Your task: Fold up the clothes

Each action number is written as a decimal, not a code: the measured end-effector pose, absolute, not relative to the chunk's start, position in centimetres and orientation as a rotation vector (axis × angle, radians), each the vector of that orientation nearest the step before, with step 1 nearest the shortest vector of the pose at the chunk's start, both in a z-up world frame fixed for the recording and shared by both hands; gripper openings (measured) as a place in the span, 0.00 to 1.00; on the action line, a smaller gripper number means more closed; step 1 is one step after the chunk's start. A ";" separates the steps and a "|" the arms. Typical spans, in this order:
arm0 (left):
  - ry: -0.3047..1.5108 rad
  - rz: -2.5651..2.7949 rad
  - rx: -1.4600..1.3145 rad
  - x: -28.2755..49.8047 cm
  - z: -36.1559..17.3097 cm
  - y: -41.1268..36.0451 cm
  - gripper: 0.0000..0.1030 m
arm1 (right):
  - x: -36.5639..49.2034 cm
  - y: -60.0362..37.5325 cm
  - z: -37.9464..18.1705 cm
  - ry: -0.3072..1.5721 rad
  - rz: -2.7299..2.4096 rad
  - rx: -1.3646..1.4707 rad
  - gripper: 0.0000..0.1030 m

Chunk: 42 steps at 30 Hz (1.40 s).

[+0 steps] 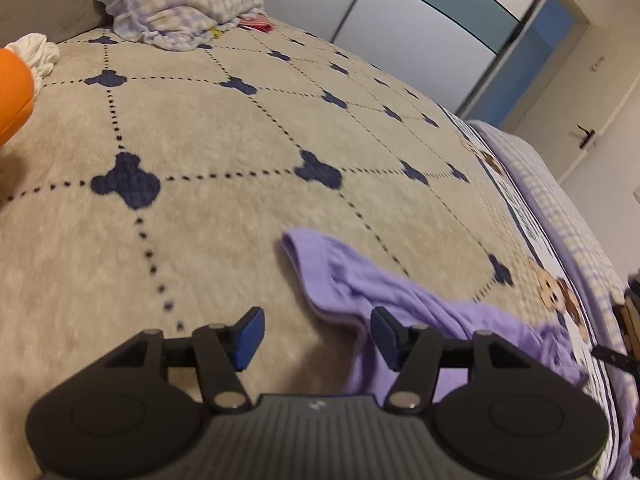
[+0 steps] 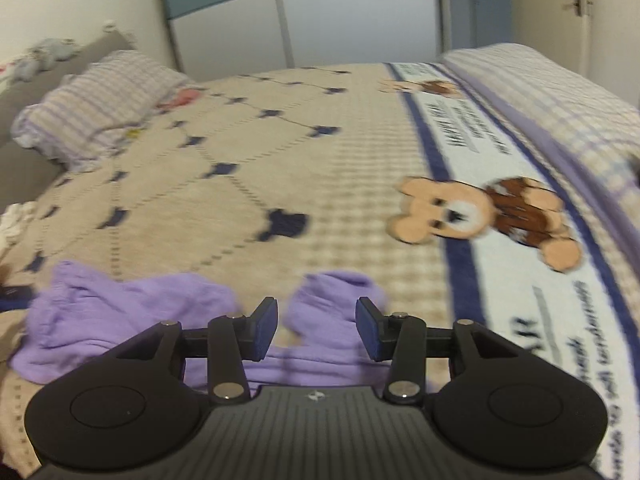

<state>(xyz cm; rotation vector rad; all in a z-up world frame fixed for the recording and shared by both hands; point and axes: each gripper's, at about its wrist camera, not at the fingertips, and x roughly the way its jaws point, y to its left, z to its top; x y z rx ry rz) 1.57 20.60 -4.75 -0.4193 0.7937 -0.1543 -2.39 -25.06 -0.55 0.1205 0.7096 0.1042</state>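
Both your left gripper [image 1: 316, 336] and right gripper [image 2: 316, 328] hang released, low in frame; pinch the rumpled purple garment [image 2: 132, 312] by an edge (not bunched folds).

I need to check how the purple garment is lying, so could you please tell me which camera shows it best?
The right wrist view: the purple garment spreads crumpled across the foreground on the blanket, with two bunched parts showing. The left wrist view catches only one part, trailing off to the right behind the open tongs.
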 end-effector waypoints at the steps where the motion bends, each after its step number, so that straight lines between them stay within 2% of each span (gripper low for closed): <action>1: 0.794 -0.144 -0.429 1.9 -5.2 20.7 0.57 | -2.2 -24.5 -0.6 0.714 0.126 0.121 0.45; 9: 0.750 -0.168 -0.429 3.6 -6.5 20.1 0.47 | -0.5 -19.4 -1.8 0.821 0.301 0.108 0.44; 12: 0.729 -0.175 -0.436 4.0 -6.9 20.0 0.38 | -0.1 -17.8 -2.6 0.871 0.331 0.095 0.41; 13: 0.722 -0.179 -0.439 4.1 -7.0 19.9 0.33 | 0.0 -17.4 -2.9 0.884 0.332 0.088 0.38; 14: 0.724 -0.180 -0.441 4.3 -7.1 19.9 0.29 | 0.2 -17.1 -3.1 0.885 0.326 0.081 0.28; 16: 0.718 -0.180 -0.440 4.7 -7.1 19.7 0.09 | 0.4 -16.6 -3.4 0.884 0.313 0.065 0.08; 18: 0.692 -0.183 -0.427 5.0 -6.5 19.5 0.06 | 0.8 -16.9 -3.0 0.862 0.294 0.098 0.06; 28: 0.568 -0.195 -0.362 6.5 -3.7 18.4 0.05 | 2.9 -20.3 -0.1 0.730 0.153 0.234 0.05; 42: 0.610 -0.141 -0.414 9.4 -5.3 19.5 0.05 | 7.8 -23.7 1.9 0.532 -0.114 0.141 0.05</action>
